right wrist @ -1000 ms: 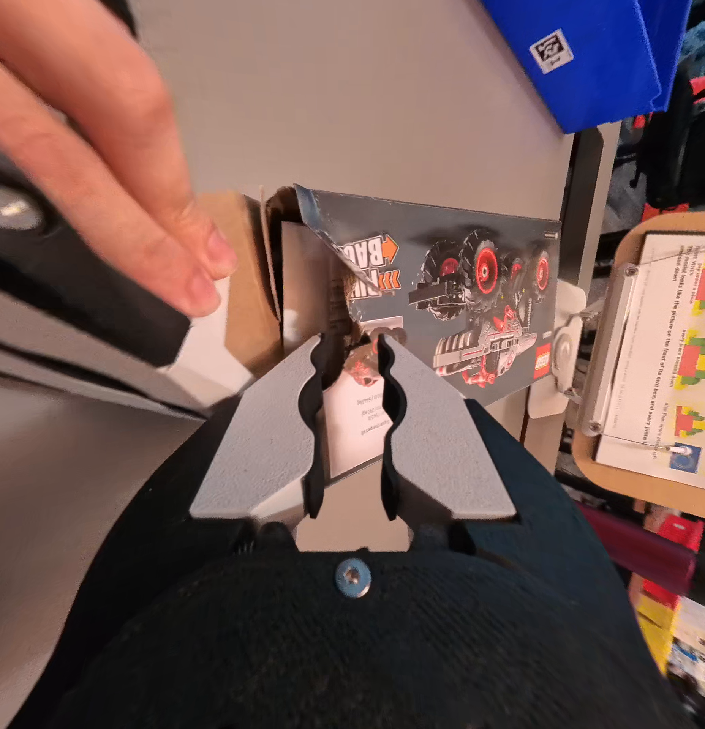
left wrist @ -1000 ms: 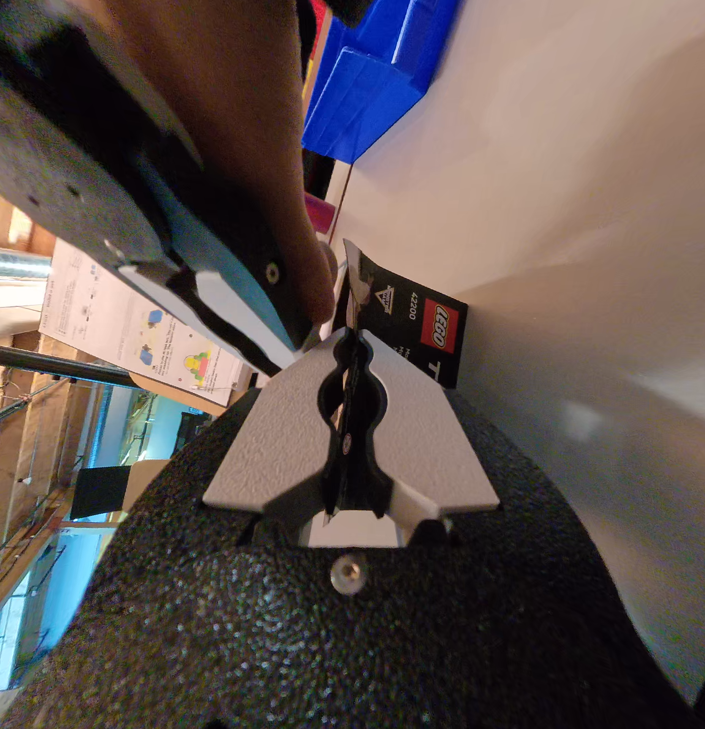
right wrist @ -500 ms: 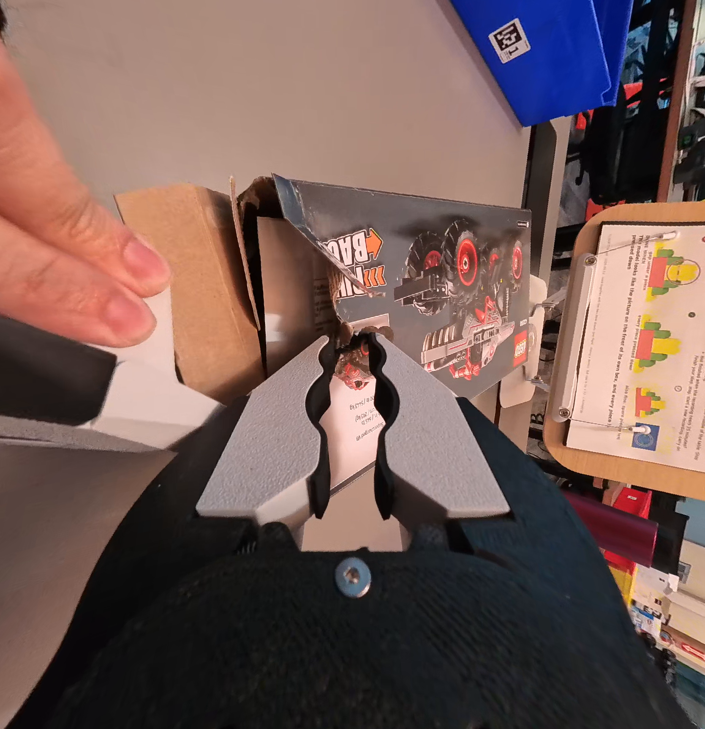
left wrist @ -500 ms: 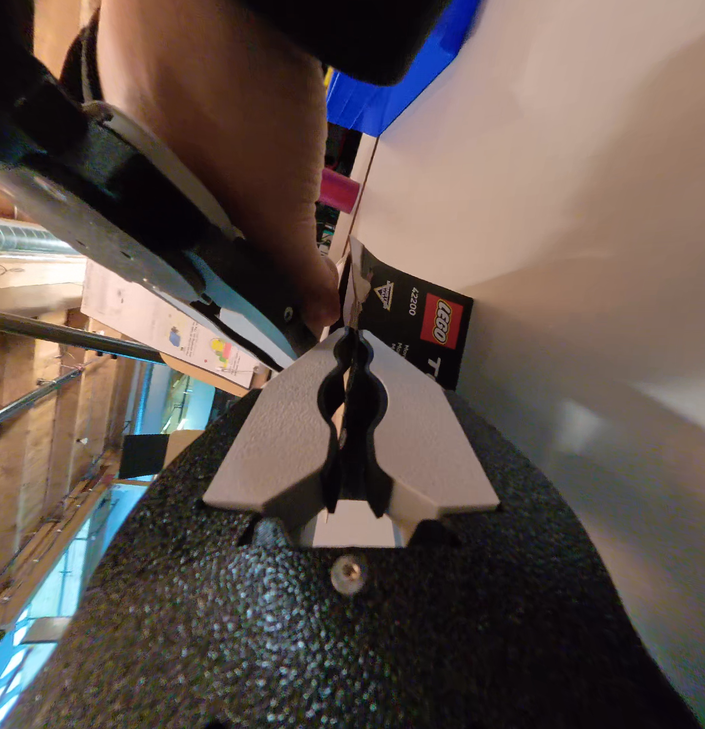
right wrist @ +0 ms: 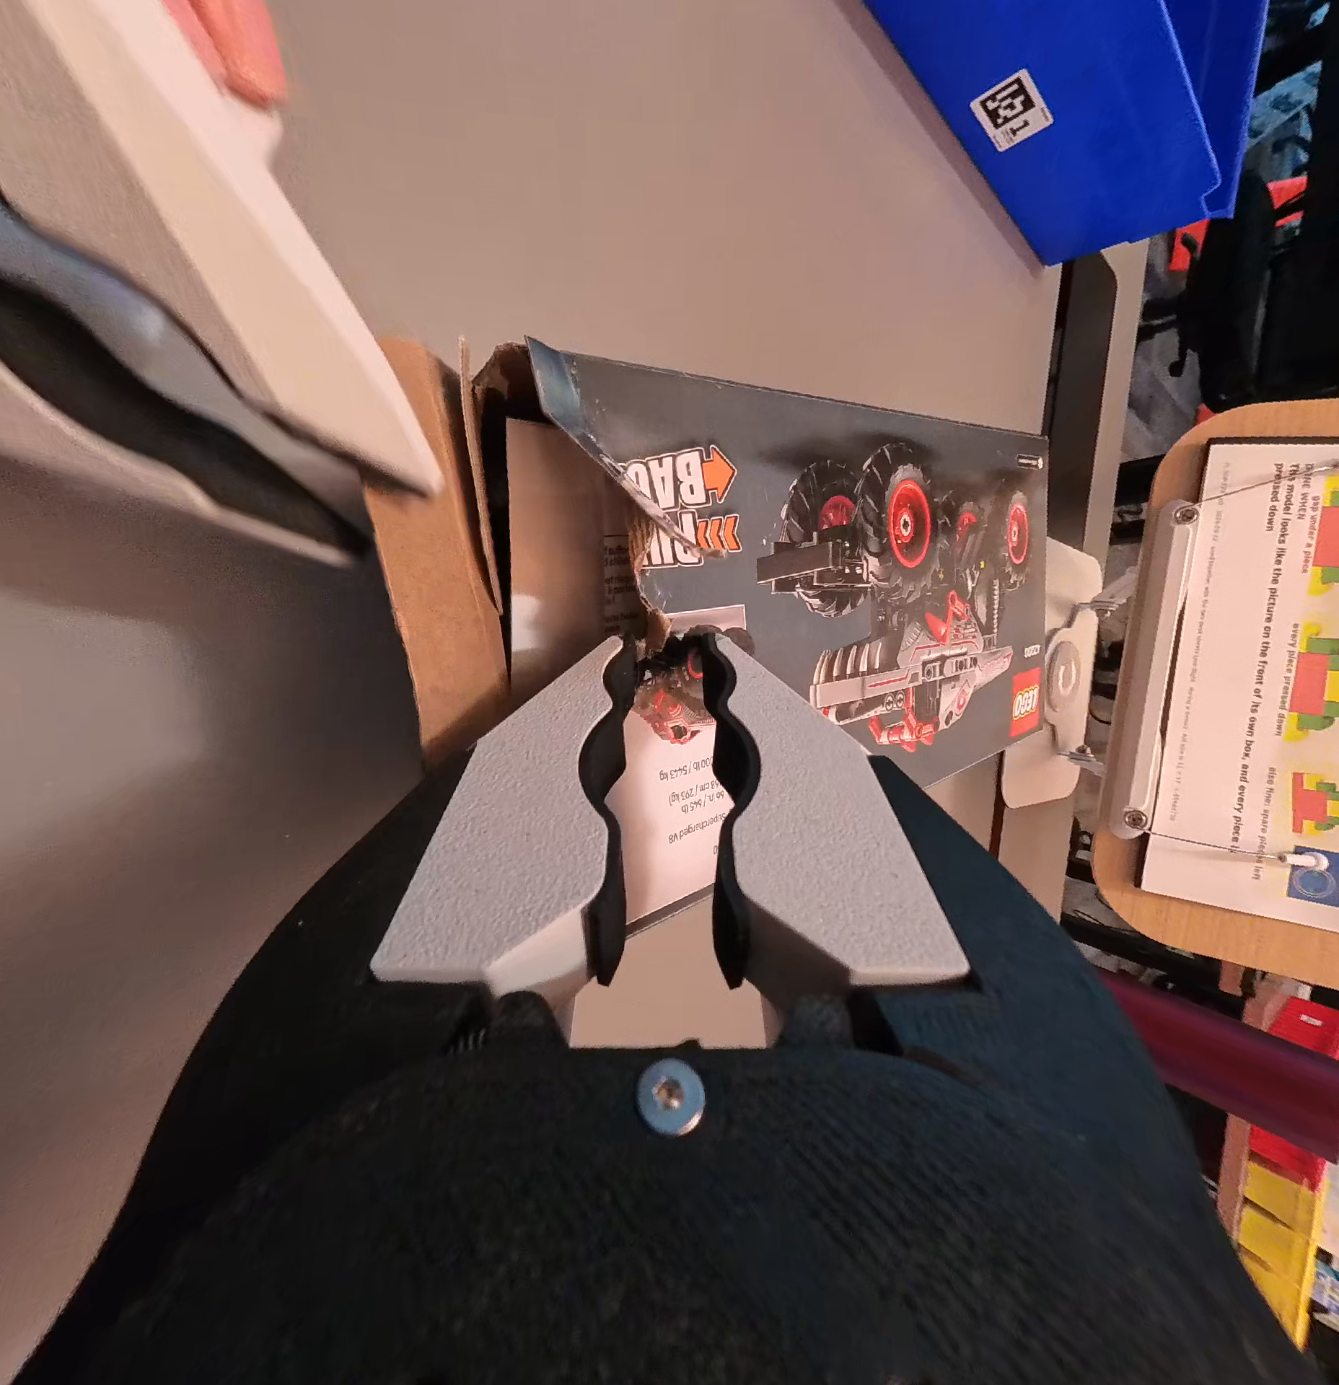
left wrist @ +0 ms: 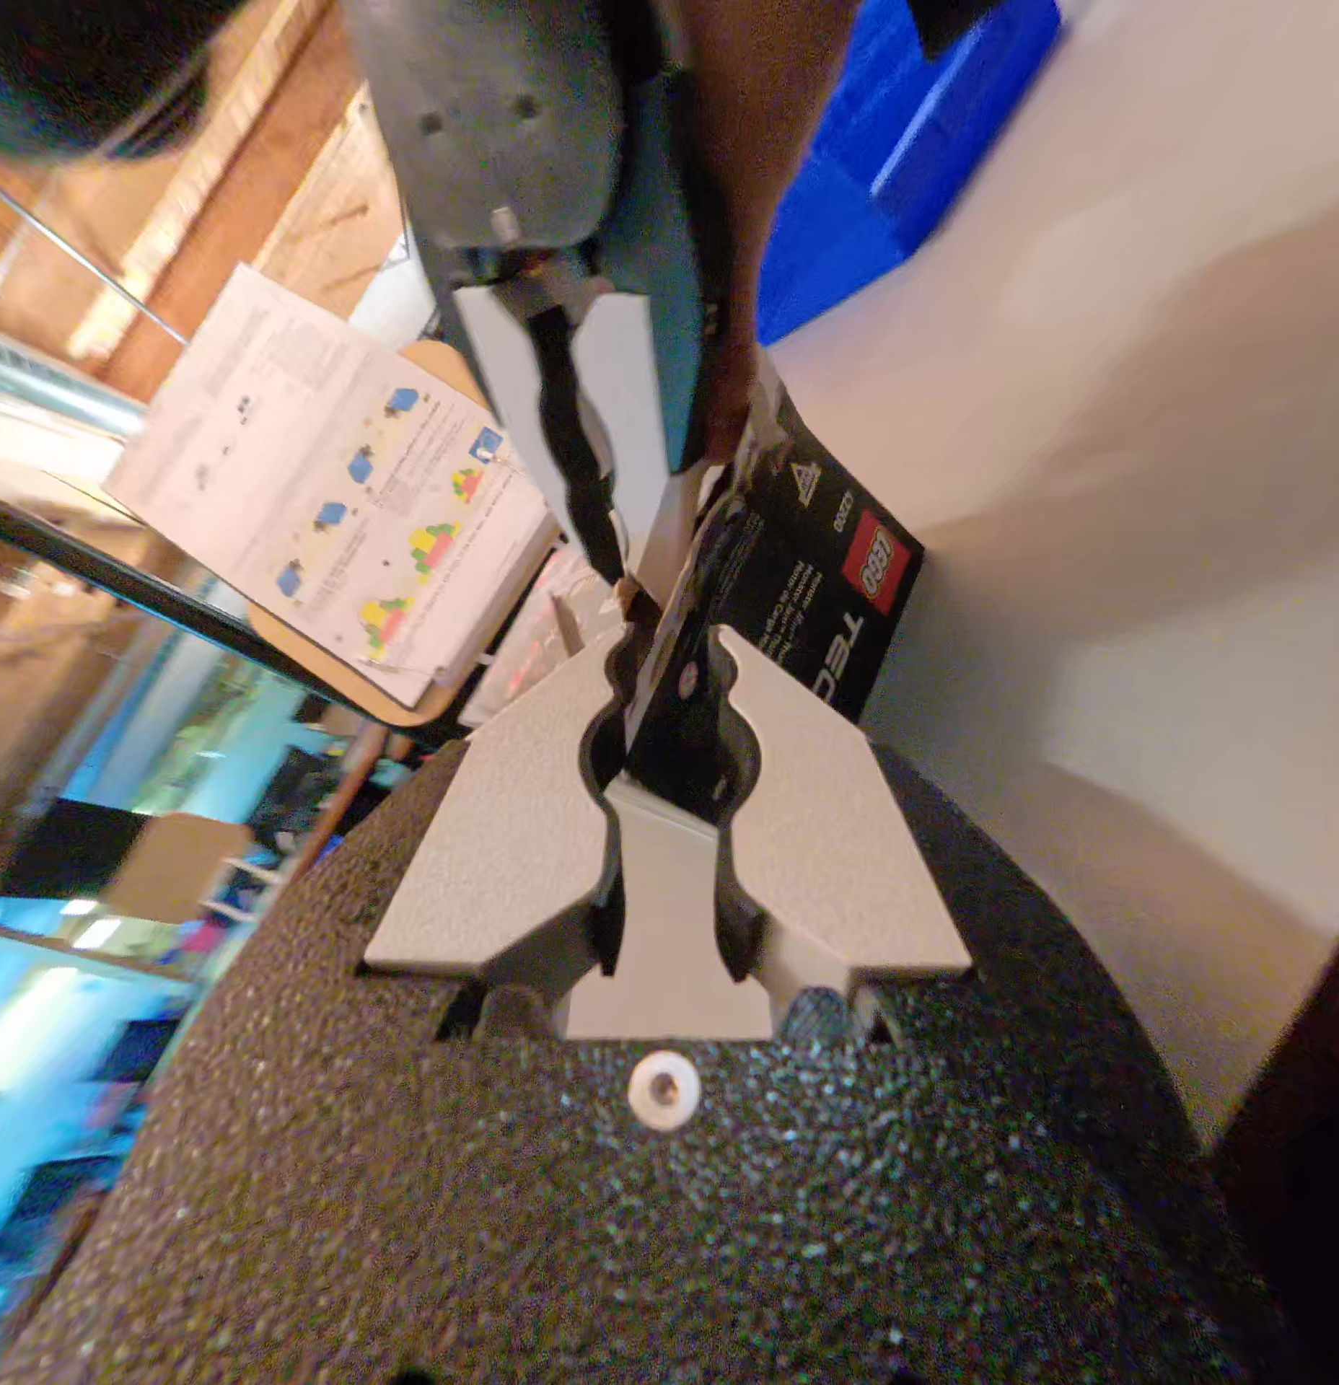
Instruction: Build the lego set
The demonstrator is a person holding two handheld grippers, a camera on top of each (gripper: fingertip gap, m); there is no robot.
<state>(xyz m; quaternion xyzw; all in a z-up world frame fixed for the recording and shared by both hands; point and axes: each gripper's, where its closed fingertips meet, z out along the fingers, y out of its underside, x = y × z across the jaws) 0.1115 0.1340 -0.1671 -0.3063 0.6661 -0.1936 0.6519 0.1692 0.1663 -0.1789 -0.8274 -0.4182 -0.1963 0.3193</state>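
A: How does the lego box (right wrist: pixel 839 599) look?
B: Dark, monster-truck artwork, one end torn open showing brown cardboard; it stands on the desk (right wrist: pixel 689 187).
A: The jaws?
B: Right gripper (right wrist: pixel 665 659) pinches the torn flap; left gripper (left wrist: pixel 670 652) is narrowly parted around the box's edge.

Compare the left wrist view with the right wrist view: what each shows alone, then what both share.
Left only: the box's black end panel, and the right gripper pinching its torn flap. Right only: the truck picture on the box's face and the brown inner flap. Both: the box, the blue bin and the instruction sheet.
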